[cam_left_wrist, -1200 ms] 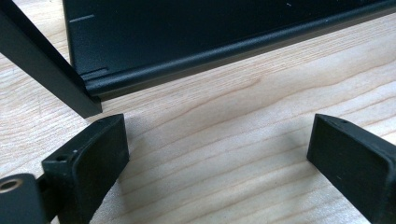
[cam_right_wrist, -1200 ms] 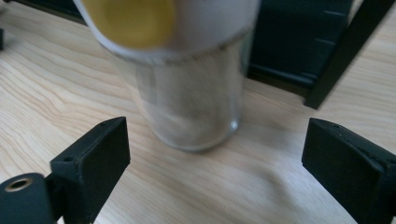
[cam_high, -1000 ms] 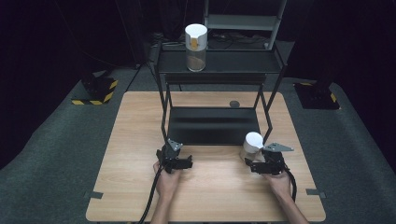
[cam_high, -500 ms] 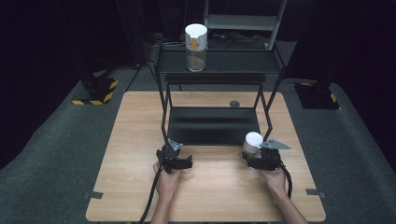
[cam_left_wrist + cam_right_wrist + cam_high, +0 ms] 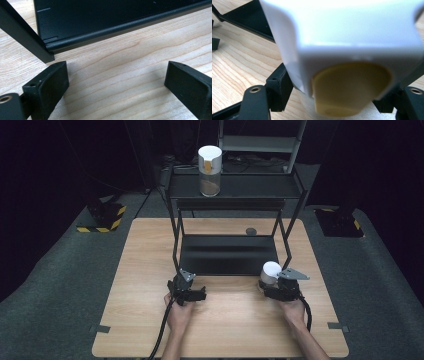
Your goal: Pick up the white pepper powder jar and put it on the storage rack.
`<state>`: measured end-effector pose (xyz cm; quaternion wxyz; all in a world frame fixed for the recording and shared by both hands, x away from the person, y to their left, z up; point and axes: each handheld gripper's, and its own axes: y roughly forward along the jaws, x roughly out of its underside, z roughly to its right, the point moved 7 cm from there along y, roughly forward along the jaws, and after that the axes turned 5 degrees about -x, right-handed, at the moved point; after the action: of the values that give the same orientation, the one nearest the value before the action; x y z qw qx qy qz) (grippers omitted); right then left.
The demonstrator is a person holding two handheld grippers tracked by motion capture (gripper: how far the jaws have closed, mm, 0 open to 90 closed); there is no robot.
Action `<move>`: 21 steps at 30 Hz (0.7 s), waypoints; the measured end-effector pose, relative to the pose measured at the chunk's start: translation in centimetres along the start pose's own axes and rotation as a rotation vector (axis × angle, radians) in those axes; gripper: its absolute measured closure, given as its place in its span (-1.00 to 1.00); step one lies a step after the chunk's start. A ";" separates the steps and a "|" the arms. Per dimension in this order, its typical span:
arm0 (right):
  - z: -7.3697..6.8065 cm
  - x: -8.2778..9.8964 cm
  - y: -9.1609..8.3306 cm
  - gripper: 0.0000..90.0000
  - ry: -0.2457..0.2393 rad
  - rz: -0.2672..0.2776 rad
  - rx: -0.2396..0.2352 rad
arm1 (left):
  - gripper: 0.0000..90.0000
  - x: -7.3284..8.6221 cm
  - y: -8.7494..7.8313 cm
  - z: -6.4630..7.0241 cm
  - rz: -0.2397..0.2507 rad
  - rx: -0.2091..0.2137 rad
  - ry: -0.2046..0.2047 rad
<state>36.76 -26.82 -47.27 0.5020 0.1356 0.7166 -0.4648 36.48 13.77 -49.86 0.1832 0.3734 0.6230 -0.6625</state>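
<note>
A jar with a white lid (image 5: 271,269) stands on the wooden table (image 5: 150,270) just in front of the black rack's right front leg. My right gripper (image 5: 270,285) is shut on it. In the right gripper view the white lid with a tan tab (image 5: 347,50) looms close, with a black jaw pressed on each side of the jar's body; the right gripper (image 5: 334,96) holds it low. My left gripper (image 5: 194,293) rests on the table near the rack's left front leg (image 5: 23,35), jaws wide apart over bare wood; the left gripper (image 5: 115,75) holds nothing.
A black two-level rack (image 5: 235,187) stands mid-table, with a second white-lidded jar (image 5: 209,170) on its top shelf. Its lower black tray (image 5: 227,254) lies just beyond both grippers. A small dark disc (image 5: 251,231) lies on the table behind the tray.
The right gripper, with the jar in it, has edged slightly left and toward the rack. The left gripper has stayed put.
</note>
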 end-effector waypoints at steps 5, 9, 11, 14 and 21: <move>0.1 0.0 0.0 -0.34 -0.008 0.001 -0.004 | -0.88 0.0 0.0 0.0 0.000 0.000 0.000; 0.1 0.0 0.0 -0.33 -0.027 0.000 -0.005 | -0.88 0.0 0.0 0.0 0.000 0.000 0.000; 0.2 0.0 -0.1 -0.33 -0.030 0.000 -0.009 | -0.88 0.0 0.0 0.0 0.000 0.000 0.000; 0.3 -0.1 -0.1 -0.33 -0.026 -0.002 -0.014 | -0.88 0.0 0.0 0.0 0.000 0.000 0.000; 0.5 -0.3 -0.2 -0.33 -0.029 -0.012 -0.033 | -0.88 0.0 0.0 0.0 0.000 0.000 0.000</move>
<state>37.06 -27.28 -46.97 0.5115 0.1162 0.7178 -0.4578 36.48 13.77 -49.86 0.1833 0.3735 0.6230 -0.6624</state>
